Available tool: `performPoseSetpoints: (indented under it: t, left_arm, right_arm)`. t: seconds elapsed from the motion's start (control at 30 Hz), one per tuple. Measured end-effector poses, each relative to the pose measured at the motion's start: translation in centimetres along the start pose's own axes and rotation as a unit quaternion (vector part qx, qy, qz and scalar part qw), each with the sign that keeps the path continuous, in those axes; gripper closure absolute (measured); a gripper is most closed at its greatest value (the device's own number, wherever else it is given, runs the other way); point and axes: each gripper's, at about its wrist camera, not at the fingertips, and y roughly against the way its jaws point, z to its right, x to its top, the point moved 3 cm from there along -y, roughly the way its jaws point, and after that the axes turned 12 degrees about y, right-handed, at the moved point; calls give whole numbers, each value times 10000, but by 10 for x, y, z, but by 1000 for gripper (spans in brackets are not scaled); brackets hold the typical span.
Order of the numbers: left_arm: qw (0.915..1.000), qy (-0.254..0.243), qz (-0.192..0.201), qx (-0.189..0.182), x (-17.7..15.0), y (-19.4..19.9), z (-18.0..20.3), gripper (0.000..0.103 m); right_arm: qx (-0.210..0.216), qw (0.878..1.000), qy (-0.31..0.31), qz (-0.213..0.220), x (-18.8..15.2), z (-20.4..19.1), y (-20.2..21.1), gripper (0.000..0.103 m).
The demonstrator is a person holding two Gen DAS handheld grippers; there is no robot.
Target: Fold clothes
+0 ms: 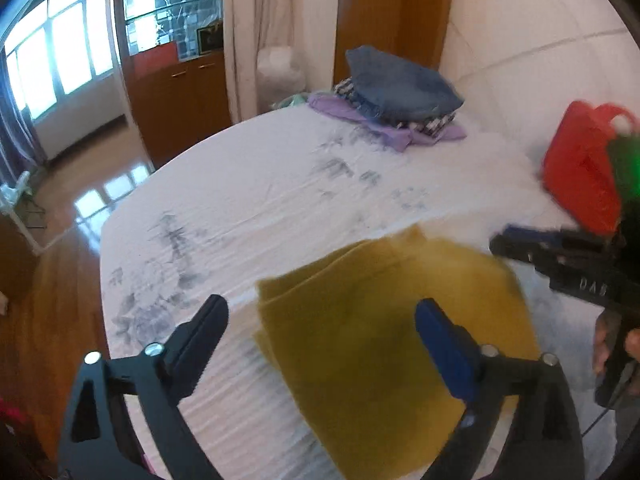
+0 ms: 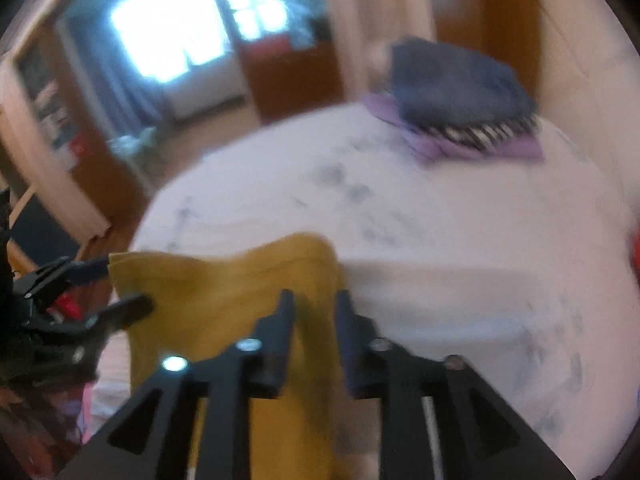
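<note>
**Readable markings: one partial set of letters**

In the left wrist view, pale raised letters stand on the black side of the right gripper (image 1: 505, 237), on its body behind the fingers. They read roughly "DAB", though blur and the edge of the fisheye leave the last letter uncertain and any further characters cannot be made out. A small framed item (image 1: 209, 38) on the wooden cabinet (image 1: 188, 92) is too small to read. The right wrist view is too blurred to show any text.
</note>
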Motion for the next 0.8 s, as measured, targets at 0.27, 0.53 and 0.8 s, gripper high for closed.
performPoseSetpoints:
  t: [0.27,0.53,0.8]
  left_arm:
    - [9993,162,-325,-47,-68,27,-15,6]
    - [9985,-39,-500,-206,-114,6,21,49]
    - [9951,-240,-688,-669,-139,44,67,86]
  right_arm:
    - [283,9987,-314,-271,-86,0,48,69]
    - [550,9979,-69,-327,-117,-36,27,69]
    - [700,9971,-111,-289,-116,-49,67,95]
